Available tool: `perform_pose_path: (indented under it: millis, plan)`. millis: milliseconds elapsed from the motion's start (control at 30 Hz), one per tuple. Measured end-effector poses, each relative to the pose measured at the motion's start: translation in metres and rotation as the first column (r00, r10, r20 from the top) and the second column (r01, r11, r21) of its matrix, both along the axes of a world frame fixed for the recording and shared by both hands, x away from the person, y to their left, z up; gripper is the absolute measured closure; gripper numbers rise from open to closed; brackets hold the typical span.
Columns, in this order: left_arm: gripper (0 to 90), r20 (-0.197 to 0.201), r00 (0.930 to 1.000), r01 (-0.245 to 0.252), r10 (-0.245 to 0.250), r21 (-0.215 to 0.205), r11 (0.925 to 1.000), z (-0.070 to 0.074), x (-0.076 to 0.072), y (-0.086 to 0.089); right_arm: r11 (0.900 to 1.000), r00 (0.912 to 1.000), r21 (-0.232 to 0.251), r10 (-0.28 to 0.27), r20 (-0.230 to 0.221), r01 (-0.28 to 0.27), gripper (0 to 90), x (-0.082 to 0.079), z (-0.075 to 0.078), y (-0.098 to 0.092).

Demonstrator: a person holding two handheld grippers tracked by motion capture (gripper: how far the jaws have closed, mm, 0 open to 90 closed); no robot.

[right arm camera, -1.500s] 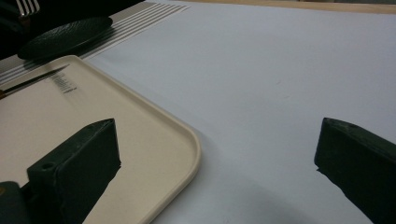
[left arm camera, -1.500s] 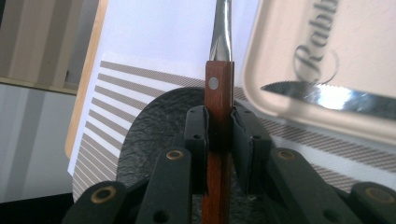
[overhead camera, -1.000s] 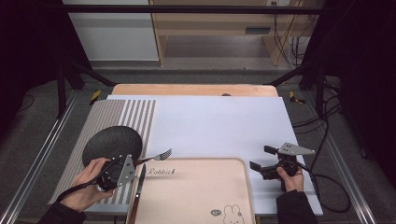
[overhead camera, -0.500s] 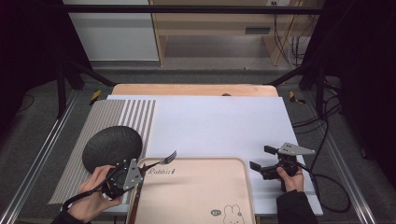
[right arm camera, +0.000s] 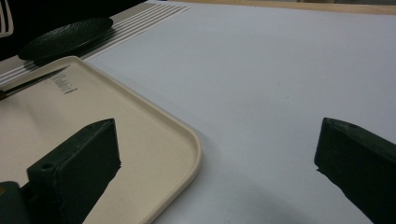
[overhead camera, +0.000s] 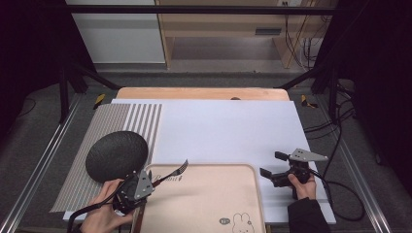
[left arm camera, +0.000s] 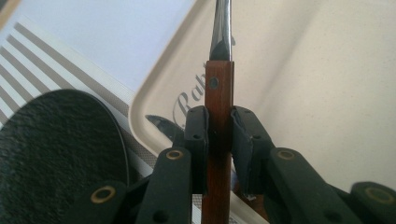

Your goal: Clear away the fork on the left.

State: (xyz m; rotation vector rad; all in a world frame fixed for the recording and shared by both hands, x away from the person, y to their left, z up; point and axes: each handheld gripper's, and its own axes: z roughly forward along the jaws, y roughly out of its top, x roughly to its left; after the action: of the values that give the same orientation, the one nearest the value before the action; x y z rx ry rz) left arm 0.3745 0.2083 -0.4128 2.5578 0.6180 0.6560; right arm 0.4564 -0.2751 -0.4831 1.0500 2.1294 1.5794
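We see the left gripper (overhead camera: 154, 183) with its fingers clamped on the fork's (overhead camera: 176, 171) wooden handle, the tines hanging over the beige tray's (overhead camera: 204, 167) far-left corner. The right gripper (overhead camera: 273, 165) waits just right of that tray, fingers spread wide and empty.

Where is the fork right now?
In the high view the fork is low on the left, clamped by its wooden handle in the left gripper, its tines over the beige tray's top-left corner, just right of the black plate.
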Motion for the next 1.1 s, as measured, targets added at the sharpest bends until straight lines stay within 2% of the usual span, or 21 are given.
perform_pose_path:
  millis: [233, 433, 500, 533, 567, 600, 633, 667, 700, 767, 867, 933, 1000, 1100]
  plan:
    - [76.8, -0.041, 0.9991, -0.005, 0.003, -0.043, 0.9991, -0.003, -0.007, -0.007, 1.000, 1.0000, 0.001, 0.001, 0.000, -0.001, 0.2, 0.000, 0.000, 0.000]
    - [76.7, -0.067, 0.9976, -0.018, 0.014, -0.059, 0.9981, -0.003, -0.010, -0.010, 1.000, 1.0000, 0.000, 0.002, -0.003, -0.002, 0.2, 0.000, 0.000, 0.000]
    - [76.9, -0.063, 0.9979, -0.017, 0.012, -0.072, 0.9973, -0.003, -0.011, -0.011, 1.000, 1.0000, 0.000, 0.002, -0.003, -0.002, 0.2, 0.000, 0.000, 0.000]
    - [85.9, -0.067, 0.9977, -0.017, 0.011, -0.080, 0.9966, -0.001, -0.012, -0.011, 1.000, 1.0000, 0.001, 0.002, -0.004, -0.002, 0.2, 0.000, 0.000, 0.000]
    - [90.0, -0.050, 0.9987, 0.001, -0.006, -0.088, 0.9961, -0.002, -0.013, -0.011, 1.000, 1.0000, 0.001, 0.001, -0.003, -0.001, 0.2, 0.000, 0.000, 0.001]
    - [90.0, -0.043, 0.9989, 0.017, -0.019, -0.038, 0.9991, -0.006, -0.012, -0.012, 1.000, 1.0000, 0.001, 0.002, -0.005, -0.002, 0.2, 0.000, -0.001, 0.001]
    - [90.0, -0.080, 0.9965, 0.021, -0.025, -0.047, 0.9987, -0.009, -0.010, -0.013, 1.000, 1.0000, 0.000, 0.001, -0.005, -0.001, 0.2, 0.000, -0.001, 0.001]
    - [90.0, -0.112, 0.9929, 0.031, -0.040, -0.082, 0.9962, -0.013, -0.009, -0.012, 1.000, 1.0000, 0.000, 0.002, -0.004, -0.002, 0.2, 0.000, -0.001, 0.001]
    - [90.0, -0.137, 0.9891, 0.040, -0.053, -0.091, 0.9950, -0.017, -0.009, -0.012, 1.000, 1.0000, 0.002, 0.004, -0.002, -0.004, 0.2, 0.000, 0.000, 0.001]
    - [90.0, -0.119, 0.9920, 0.028, -0.040, -0.104, 0.9942, -0.017, -0.011, -0.012, 1.000, 1.0000, 0.001, 0.003, 0.001, -0.003, 0.2, 0.000, 0.000, 0.000]
    - [90.0, -0.106, 0.9941, 0.007, -0.024, -0.160, 0.9871, -0.012, -0.010, -0.010, 1.000, 1.0000, -0.003, 0.003, -0.007, -0.003, 0.2, 0.001, -0.001, 0.001]
    - [84.3, -0.075, 0.9968, 0.017, -0.030, -0.175, 0.9844, -0.010, -0.007, -0.007, 1.000, 0.9999, -0.004, 0.008, -0.008, -0.008, 0.2, 0.001, -0.002, 0.002]
    - [78.8, -0.066, 0.9976, 0.010, -0.023, -0.195, 0.9809, -0.009, -0.003, -0.005, 1.000, 1.0000, -0.001, 0.005, -0.005, -0.005, 0.2, 0.000, -0.001, 0.001]
    - [64.0, -0.102, 0.9944, -0.047, 0.027, -0.197, 0.9792, -0.010, 0.004, -0.005, 1.000, 1.0000, 0.003, 0.004, -0.002, -0.004, 0.2, 0.000, -0.001, 0.001]
